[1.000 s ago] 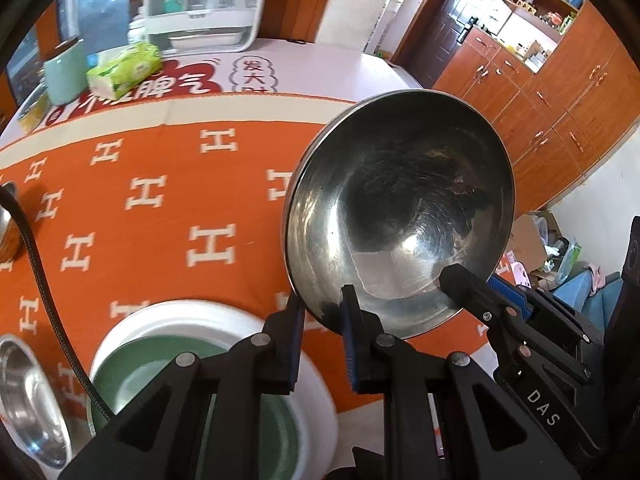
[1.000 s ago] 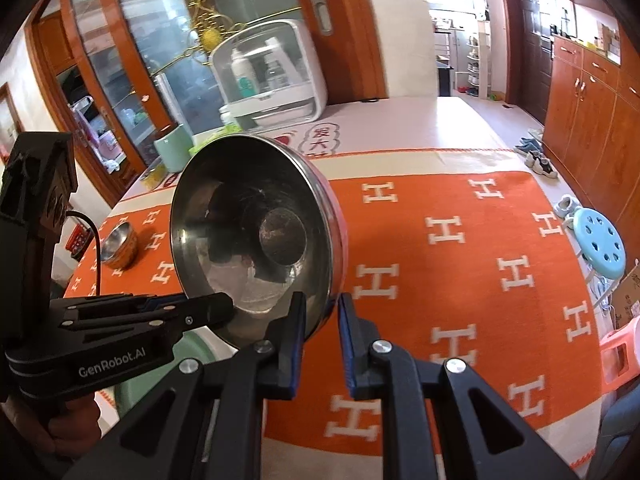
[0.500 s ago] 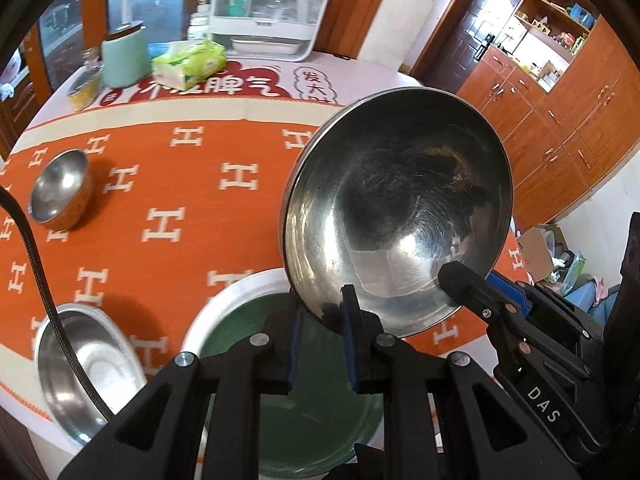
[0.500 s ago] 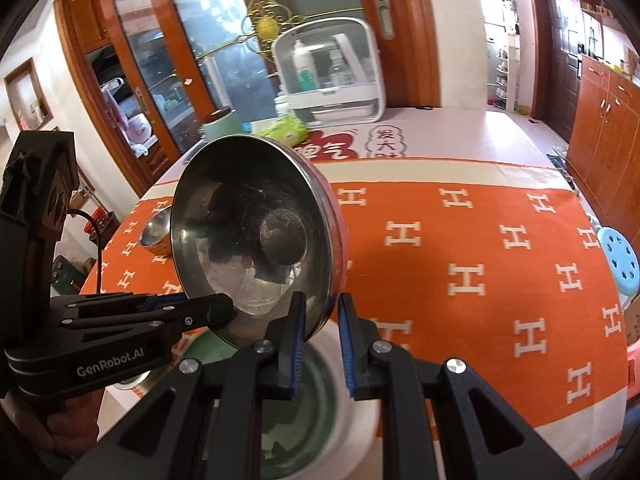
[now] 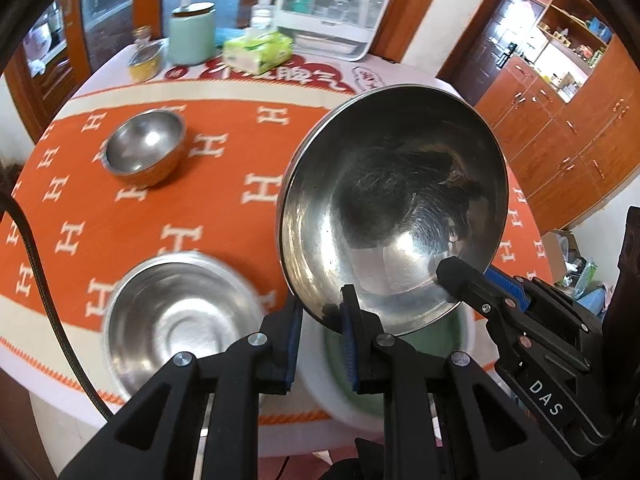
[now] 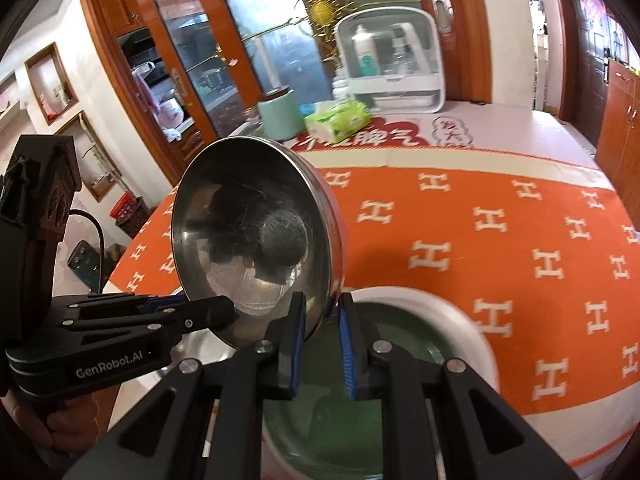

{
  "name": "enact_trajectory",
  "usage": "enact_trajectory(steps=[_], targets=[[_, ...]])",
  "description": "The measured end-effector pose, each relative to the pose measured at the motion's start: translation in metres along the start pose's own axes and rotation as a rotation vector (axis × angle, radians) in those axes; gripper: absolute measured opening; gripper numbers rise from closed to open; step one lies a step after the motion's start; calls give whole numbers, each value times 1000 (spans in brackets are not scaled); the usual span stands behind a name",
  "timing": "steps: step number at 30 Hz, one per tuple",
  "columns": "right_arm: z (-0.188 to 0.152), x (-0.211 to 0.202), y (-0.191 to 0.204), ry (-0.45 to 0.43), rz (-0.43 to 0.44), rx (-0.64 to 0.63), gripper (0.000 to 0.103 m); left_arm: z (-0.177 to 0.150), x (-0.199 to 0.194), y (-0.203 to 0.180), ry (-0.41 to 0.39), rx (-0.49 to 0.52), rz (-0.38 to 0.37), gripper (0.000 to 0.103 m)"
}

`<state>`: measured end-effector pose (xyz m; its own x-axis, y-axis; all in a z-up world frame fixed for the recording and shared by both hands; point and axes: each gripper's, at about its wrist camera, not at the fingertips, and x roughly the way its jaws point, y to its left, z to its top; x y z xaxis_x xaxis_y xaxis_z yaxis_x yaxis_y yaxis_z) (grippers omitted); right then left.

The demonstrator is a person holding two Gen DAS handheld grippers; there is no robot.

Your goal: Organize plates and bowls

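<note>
Pinching the near rim of one large shiny steel bowl (image 5: 392,208) from two sides, the left gripper (image 5: 320,320) and the right gripper (image 6: 322,320) are both clamped on its thin edge, and the bowl hangs tilted in the air above the near edge of the table.

The grips look slim: only the lip sits between the blue pads, so if one hand leads or twists against the other, the smooth metal could probably slide free and drop.

Directly below lies a wide white plate with a green centre (image 6: 452,320), which a falling bowl would strike; ceramic may chip. Just to its left sits a wide shallow steel bowl (image 5: 180,320), near enough to be clipped on the way down.

Farther off on the orange tablecloth with white H marks (image 5: 224,208) stands a small deep steel bowl (image 5: 144,152), well apart. At the far side are a pale green canister (image 5: 191,34), a green tissue pack (image 5: 258,51) and a white covered rack (image 5: 332,4), none in the way.
</note>
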<state>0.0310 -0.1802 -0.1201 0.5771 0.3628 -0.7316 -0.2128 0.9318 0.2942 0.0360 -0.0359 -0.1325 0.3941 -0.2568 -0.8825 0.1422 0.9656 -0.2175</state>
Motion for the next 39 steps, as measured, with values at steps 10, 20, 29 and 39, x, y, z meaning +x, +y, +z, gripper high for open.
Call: enact_trajectory(steps=[10, 20, 29, 39], targets=[[-18, 30, 43, 59, 52, -6, 16, -23, -4, 53, 65, -29, 30, 17], [-38, 56, 63, 146, 72, 5, 19, -43, 8, 86, 166, -37, 44, 19], [-46, 62, 77, 176, 78, -8, 20, -54, 17, 101, 223, -52, 48, 25], [-44, 63, 89, 177, 72, -45, 24, -56, 18, 109, 242, -48, 72, 33]])
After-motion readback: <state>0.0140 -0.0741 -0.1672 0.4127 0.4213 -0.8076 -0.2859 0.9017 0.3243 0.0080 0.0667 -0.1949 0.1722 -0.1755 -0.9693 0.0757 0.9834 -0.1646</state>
